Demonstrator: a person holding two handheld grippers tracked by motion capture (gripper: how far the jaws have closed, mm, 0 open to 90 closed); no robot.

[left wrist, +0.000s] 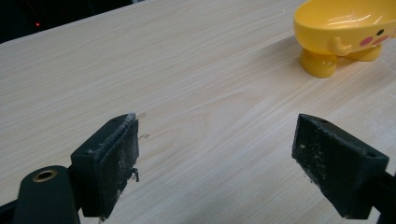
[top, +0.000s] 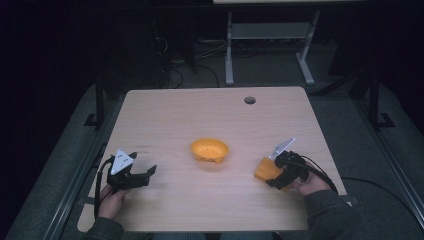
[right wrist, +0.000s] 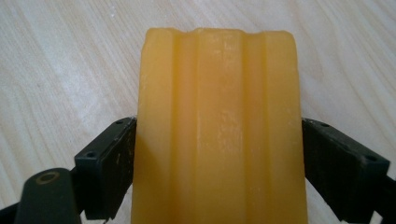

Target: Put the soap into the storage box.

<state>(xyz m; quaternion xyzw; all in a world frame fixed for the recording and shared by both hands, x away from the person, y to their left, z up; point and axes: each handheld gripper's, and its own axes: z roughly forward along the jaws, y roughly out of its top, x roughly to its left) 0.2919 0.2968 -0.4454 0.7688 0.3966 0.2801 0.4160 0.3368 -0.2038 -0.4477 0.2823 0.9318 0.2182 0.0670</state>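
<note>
An orange ribbed bar [right wrist: 219,93] like soap sits between my right gripper's [right wrist: 217,154] black jaws, which press on both of its long sides. From above, the bar [top: 264,169] is at the table's right front, with the right gripper [top: 272,173] shut on it; whether it rests on the wood I cannot tell. A yellow footed dish [top: 209,149] stands mid-table, to the left of the bar. My left gripper [top: 143,165] hovers at the left front, open and holding nothing. In its own view the left gripper [left wrist: 217,158] faces bare wood, with the dish [left wrist: 343,28] at upper right.
The light wooden table [top: 200,115] has a round cable hole [top: 249,100] near its far edge. Behind it stands a grey desk frame [top: 270,35] on a dark floor with cables. A cable [top: 330,176] trails from the right gripper off the right edge.
</note>
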